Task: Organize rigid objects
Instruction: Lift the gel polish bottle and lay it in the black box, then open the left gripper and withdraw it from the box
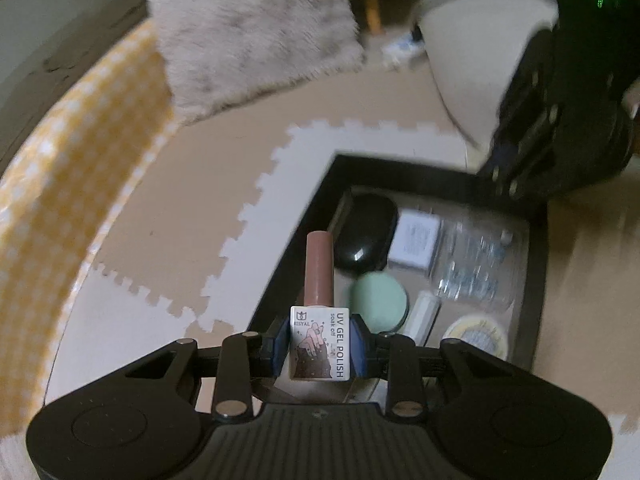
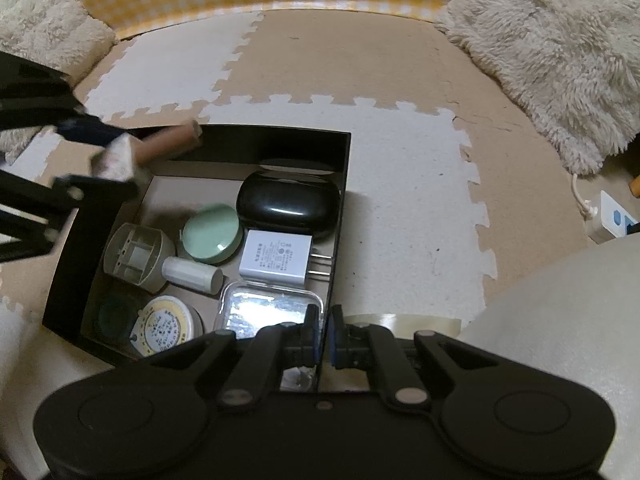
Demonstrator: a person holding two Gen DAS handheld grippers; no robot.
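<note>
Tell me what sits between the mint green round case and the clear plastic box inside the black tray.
In the right wrist view, a small white cylinder lies on its side between the mint green case and the clear plastic box, with the white charger beside it.

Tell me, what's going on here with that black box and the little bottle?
A person is tidying small items into a black box on the foam floor mat. The left tool grips a gel polish bottle at the box's edge, not yet set down. The right tool, shut and empty, hangs over the box's near side.
</note>
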